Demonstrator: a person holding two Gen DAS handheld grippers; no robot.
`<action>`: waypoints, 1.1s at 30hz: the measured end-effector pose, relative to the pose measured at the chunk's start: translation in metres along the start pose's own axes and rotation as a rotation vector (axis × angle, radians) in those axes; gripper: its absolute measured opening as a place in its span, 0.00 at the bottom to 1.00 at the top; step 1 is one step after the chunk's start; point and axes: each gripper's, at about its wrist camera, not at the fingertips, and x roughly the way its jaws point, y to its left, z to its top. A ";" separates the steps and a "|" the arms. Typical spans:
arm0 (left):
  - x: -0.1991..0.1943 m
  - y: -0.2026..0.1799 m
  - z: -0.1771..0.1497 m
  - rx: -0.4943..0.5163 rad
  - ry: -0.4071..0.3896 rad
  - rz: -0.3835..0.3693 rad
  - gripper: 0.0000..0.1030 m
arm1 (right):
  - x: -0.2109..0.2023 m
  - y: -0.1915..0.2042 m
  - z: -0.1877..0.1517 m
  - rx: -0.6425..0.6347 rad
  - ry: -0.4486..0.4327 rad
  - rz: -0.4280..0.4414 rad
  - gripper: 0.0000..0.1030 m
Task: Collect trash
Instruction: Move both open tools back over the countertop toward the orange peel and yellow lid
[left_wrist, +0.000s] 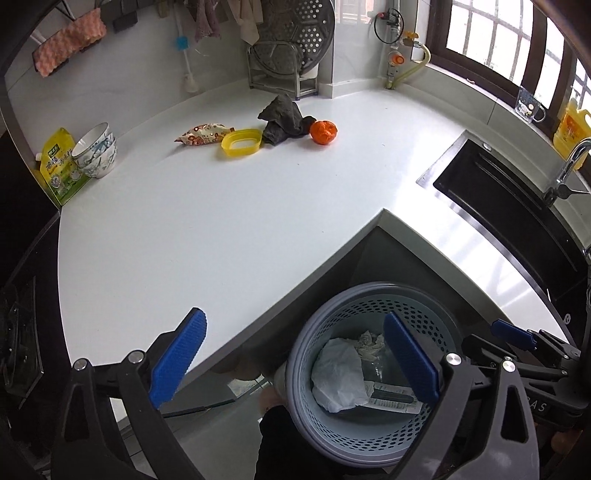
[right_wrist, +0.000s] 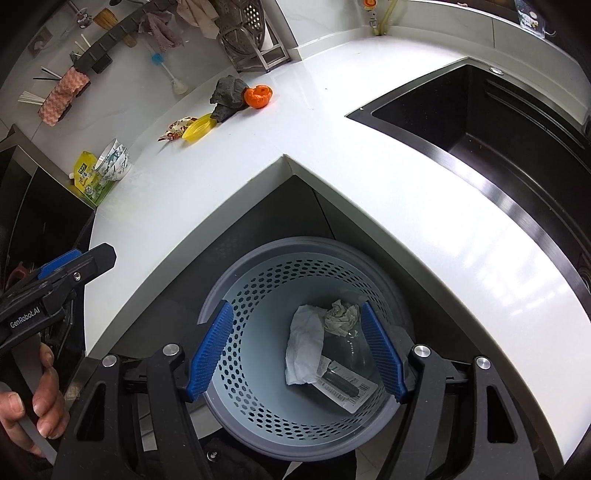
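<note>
A grey-blue perforated trash bin (left_wrist: 332, 435) (right_wrist: 258, 288) stands on the floor in the inner corner of the white counter (left_wrist: 221, 229) (right_wrist: 369, 192). It holds a white tissue (right_wrist: 304, 347), a crumpled paper wad (right_wrist: 341, 315) and a flat labelled package (right_wrist: 347, 387). On the counter far back lie an orange peel (left_wrist: 323, 132) (right_wrist: 258, 96), a dark rag (left_wrist: 282, 118), a yellow lid (left_wrist: 242, 142) and a patterned snack wrapper (left_wrist: 203, 134). My left gripper (left_wrist: 295, 363) is open and empty over the counter edge and bin. My right gripper (right_wrist: 297, 354) is open and empty above the bin.
A black sink (right_wrist: 498, 122) with a faucet (left_wrist: 569, 166) is set in the counter on the right. Stacked bowls (left_wrist: 96, 149) and a green-yellow pouch (left_wrist: 59, 166) stand at the far left. A steamer rack (left_wrist: 284, 55) stands at the back wall.
</note>
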 end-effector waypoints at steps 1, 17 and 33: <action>-0.001 0.003 0.002 -0.007 -0.007 0.007 0.93 | 0.000 0.003 0.002 -0.004 -0.003 0.001 0.67; 0.007 0.053 0.051 -0.075 -0.098 0.068 0.94 | 0.011 0.049 0.050 -0.057 -0.076 -0.019 0.68; 0.068 0.098 0.112 -0.087 -0.124 0.061 0.94 | 0.070 0.071 0.136 -0.054 -0.138 -0.063 0.68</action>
